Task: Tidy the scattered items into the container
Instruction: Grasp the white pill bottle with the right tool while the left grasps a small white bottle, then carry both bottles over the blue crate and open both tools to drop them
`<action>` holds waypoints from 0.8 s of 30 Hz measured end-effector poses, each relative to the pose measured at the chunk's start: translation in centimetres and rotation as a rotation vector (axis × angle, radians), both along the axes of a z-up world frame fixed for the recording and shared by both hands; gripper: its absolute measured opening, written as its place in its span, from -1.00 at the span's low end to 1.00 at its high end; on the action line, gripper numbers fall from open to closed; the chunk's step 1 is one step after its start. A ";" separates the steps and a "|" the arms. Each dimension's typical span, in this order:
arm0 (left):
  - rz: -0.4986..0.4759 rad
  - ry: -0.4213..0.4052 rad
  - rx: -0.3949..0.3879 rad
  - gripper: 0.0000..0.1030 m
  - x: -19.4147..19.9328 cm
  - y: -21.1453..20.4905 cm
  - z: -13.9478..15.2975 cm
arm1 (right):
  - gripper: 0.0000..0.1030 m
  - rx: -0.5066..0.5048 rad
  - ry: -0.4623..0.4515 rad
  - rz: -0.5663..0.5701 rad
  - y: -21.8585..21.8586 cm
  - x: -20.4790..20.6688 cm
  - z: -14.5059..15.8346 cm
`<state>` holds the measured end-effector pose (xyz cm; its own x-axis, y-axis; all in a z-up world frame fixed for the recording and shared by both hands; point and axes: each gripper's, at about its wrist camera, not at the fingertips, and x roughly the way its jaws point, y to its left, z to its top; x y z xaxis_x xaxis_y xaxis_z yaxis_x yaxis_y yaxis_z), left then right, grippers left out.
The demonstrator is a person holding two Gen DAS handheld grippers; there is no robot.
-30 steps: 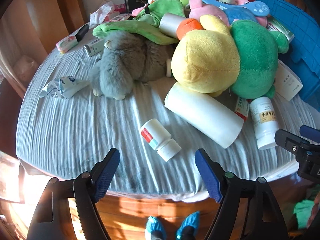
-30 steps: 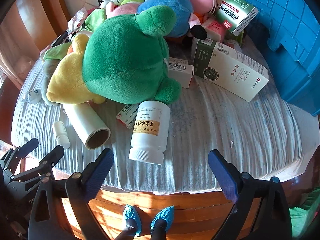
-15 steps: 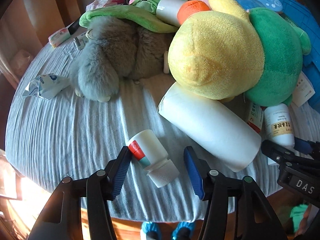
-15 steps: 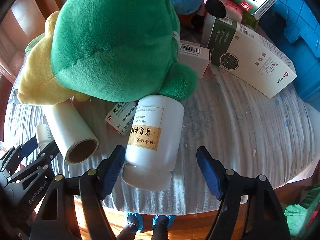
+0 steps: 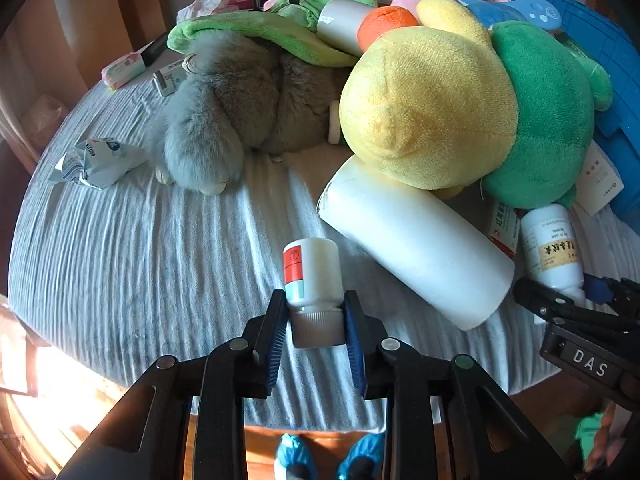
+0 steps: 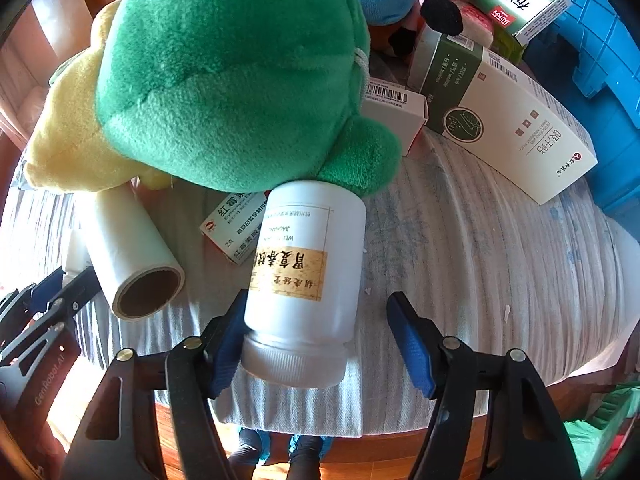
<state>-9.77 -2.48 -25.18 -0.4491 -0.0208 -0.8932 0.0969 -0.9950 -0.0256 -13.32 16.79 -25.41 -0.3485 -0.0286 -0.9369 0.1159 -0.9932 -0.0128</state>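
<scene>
My left gripper [image 5: 314, 328] is shut on the small white pill bottle [image 5: 312, 276] with a red and teal label, gripping it at its cap end on the grey cloth. My right gripper [image 6: 316, 336] is open around the large white medicine bottle [image 6: 306, 264] with a tan label; its left finger [image 6: 228, 340] touches the bottle and its right finger [image 6: 408, 340] stands apart. That bottle also shows in the left wrist view [image 5: 552, 248]. The blue container [image 6: 600, 32] stands at the far right; it also shows in the left wrist view [image 5: 596, 40].
A green and yellow plush [image 6: 224, 64] lies just beyond the large bottle. A white roll [image 5: 412, 240], a grey furry toy [image 5: 224, 120], a crumpled packet [image 5: 96, 160] and several medicine boxes [image 6: 504, 124] lie on the cloth-covered table [image 5: 140, 260]. The table's front edge is close below both grippers.
My left gripper has closed onto the small pill bottle, which turned to point away. My right gripper has moved in around the large bottle, jaws narrowing.
</scene>
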 end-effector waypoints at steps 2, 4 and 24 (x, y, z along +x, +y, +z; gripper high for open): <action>0.006 0.003 -0.008 -0.47 -0.1 -0.2 0.0 | 0.28 -0.001 0.003 -0.001 0.3 0.0 0.0; 0.008 0.005 -0.019 -0.45 -0.1 -0.1 0.0 | 0.28 -0.003 0.002 0.000 0.6 0.0 0.1; -0.043 0.123 -0.138 -0.48 0.0 0.6 4.0 | -0.10 -0.061 0.051 0.026 4.0 0.5 2.7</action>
<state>-9.77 -1.86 -21.18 -0.5576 -0.1181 -0.8216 0.0592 -0.9930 0.1026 -12.82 20.78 -22.70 -0.3944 -0.0948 -0.9140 0.1423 -0.9890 0.0412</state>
